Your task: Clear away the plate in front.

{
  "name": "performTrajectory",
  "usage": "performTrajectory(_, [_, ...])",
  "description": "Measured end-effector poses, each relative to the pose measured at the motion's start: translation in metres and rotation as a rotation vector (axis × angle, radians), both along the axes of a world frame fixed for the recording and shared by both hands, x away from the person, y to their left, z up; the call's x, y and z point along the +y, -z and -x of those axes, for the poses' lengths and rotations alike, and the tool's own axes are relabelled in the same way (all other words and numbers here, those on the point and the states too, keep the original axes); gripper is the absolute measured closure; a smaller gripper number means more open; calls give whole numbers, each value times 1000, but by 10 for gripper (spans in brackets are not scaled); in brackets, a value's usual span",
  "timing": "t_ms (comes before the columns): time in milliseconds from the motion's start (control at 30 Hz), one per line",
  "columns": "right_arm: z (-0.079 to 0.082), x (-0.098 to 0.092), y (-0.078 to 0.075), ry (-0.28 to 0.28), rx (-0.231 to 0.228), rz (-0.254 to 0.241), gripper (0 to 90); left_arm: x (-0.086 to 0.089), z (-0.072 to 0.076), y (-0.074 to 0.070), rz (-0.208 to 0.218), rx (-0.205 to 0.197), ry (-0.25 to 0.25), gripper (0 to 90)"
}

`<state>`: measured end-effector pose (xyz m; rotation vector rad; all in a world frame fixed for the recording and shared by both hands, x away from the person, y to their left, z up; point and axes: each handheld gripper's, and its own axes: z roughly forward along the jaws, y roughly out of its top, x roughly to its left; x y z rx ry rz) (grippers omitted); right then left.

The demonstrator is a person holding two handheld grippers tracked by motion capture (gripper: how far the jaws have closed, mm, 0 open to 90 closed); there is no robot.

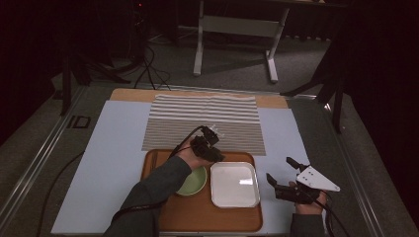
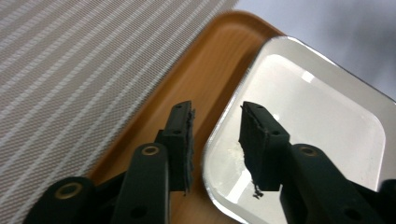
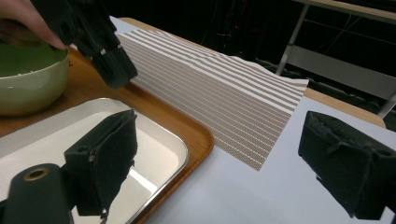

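Steel, the square tray (image 1: 235,183) lies flat at the right of the wooden serving tray (image 1: 197,217), just beside the green bowl (image 1: 193,181), no side clearly longer. Left gripper (image 2: 215,128) hovers over its far-left corner, jaws apart and empty. Right gripper (image 3: 219,163) stands wide open off the tray's right edge; the left forearm hides part of the bowl.

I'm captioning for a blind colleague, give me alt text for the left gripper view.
The left gripper, jaws open and empty, hangs over the rim of a shiny metal tray on a wooden tray, with a striped mat beyond.
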<state>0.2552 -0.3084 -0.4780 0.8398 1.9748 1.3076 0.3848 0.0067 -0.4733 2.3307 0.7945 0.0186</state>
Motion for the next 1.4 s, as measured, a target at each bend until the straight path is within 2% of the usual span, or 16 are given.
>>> performTrajectory(100, [0, 0, 0, -1, -2, 0, 112, 6, 1, -4, 26, -18, -26, 598])
performTrajectory(133, [0, 0, 0, 0, -1, 0, 112, 13, 3, -8, 45, -46, -42, 589])
performTrajectory(233, [0, 0, 0, -1, -1, 2, 112, 21, 5, -12, 66, -79, -61, 571])
performTrajectory(333, [0, 1, 0, -2, 0, 4, 112, 37, 11, -21, 112, -158, -114, 536])
performTrajectory(467, [0, 2, 0, -3, 2, 3, 112, 55, 17, -28, 161, -202, -148, 518])
performTrajectory(500, [0, 2, 0, -3, 2, 3, 112, 55, 17, -28, 161, -202, -148, 517])
performTrajectory(533, [0, 2, 0, -3, 4, 3, 112, 63, 20, -29, 155, -221, -161, 514])
performTrajectory(633, [0, 2, 0, -4, 4, 5, 112, 76, 23, -29, 133, -236, -195, 498])
performTrajectory(800, [0, 2, 0, -6, 4, 6, 112, 94, 29, -24, 126, -253, -235, 481])
performTrajectory(867, [0, 2, 0, -4, 4, 5, 111, 109, 34, -20, 106, -288, -265, 480])
performTrajectory(933, [0, 2, 0, -3, 6, 6, 112, 114, 36, -19, 108, -292, -276, 479])
performTrajectory(1000, [0, 2, 0, -5, 5, 6, 112, 130, 42, -16, 129, -309, -314, 473])
performTrajectory(1167, [-1, 3, 1, -6, 7, 6, 112, 153, 59, -13, 156, -364, -379, 459])
performTrajectory(1267, [-1, 3, 1, -5, 8, 6, 112, 159, 66, -13, 170, -386, -397, 458])
performTrajectory(1333, [-1, 3, 1, -5, 8, 6, 112, 167, 76, -13, 167, -429, -413, 452])
performTrajectory(1400, [-1, 3, 1, -5, 9, 7, 112, 172, 81, -13, 172, -444, -420, 448])
